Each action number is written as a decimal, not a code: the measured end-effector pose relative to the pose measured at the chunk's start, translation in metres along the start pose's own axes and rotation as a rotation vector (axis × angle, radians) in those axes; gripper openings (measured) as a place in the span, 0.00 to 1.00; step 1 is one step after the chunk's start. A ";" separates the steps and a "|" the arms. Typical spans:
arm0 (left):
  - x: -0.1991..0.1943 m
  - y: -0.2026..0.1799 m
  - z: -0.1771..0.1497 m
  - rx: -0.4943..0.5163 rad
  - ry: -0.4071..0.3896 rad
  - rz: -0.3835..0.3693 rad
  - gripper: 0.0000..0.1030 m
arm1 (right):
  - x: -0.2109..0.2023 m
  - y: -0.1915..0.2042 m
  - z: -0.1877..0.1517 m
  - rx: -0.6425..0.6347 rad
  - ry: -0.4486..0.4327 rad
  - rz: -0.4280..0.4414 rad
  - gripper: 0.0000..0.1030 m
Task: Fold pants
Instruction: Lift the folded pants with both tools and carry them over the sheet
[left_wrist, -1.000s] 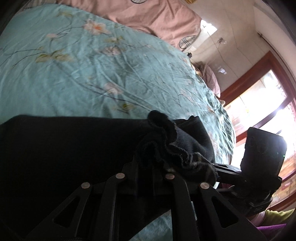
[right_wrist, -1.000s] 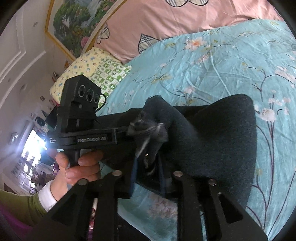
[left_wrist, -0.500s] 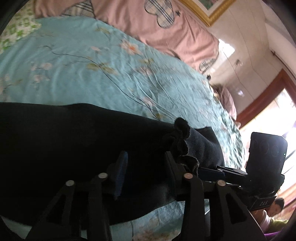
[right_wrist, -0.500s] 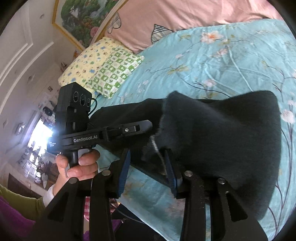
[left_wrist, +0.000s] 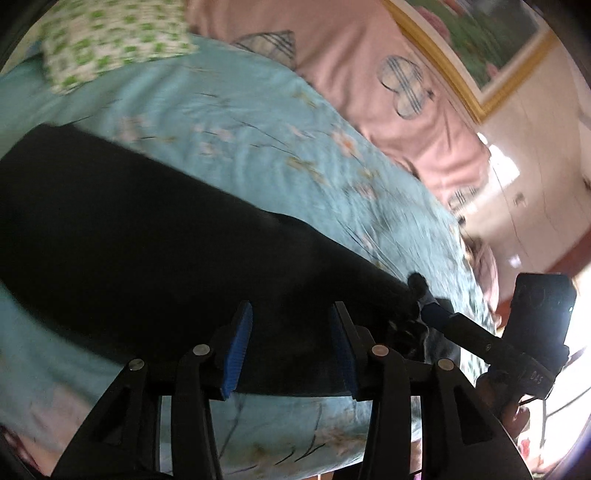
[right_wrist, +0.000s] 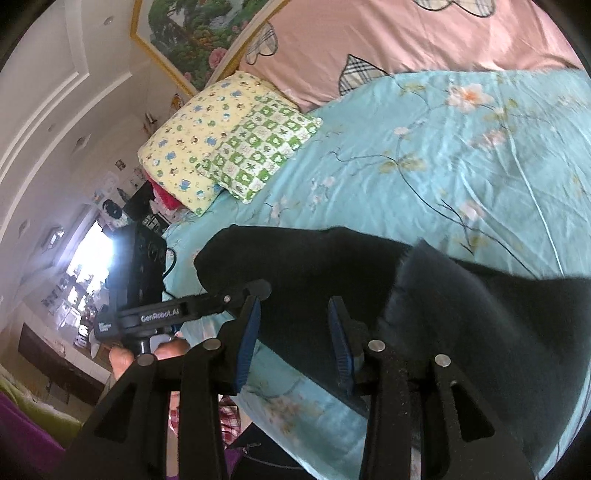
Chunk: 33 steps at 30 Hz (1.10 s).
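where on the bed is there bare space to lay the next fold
Bare teal floral bedsheet lies between the black pants and the pink heart-patterned quilt, and beside the green-and-white checked pillow. A narrower strip of sheet runs along the near bed edge. It is crowded low down, where the open left gripper and right gripper hang over the pants.
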<state>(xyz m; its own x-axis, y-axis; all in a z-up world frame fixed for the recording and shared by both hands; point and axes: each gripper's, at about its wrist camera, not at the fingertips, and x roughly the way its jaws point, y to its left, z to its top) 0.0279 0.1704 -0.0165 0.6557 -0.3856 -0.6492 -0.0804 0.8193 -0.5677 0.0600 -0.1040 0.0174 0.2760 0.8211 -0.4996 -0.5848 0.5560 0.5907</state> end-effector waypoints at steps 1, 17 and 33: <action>-0.005 0.005 0.000 -0.023 -0.004 -0.008 0.43 | 0.004 0.002 0.003 -0.008 0.006 0.003 0.39; -0.070 0.061 -0.008 -0.188 -0.127 0.165 0.44 | 0.065 0.033 0.034 -0.089 0.068 0.080 0.47; -0.099 0.117 -0.012 -0.358 -0.185 0.276 0.53 | 0.119 0.051 0.061 -0.148 0.137 0.097 0.47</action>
<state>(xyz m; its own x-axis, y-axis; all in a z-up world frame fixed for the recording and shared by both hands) -0.0554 0.2989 -0.0250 0.6933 -0.0656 -0.7177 -0.5019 0.6707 -0.5462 0.1100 0.0294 0.0270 0.1130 0.8389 -0.5324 -0.7119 0.4421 0.5456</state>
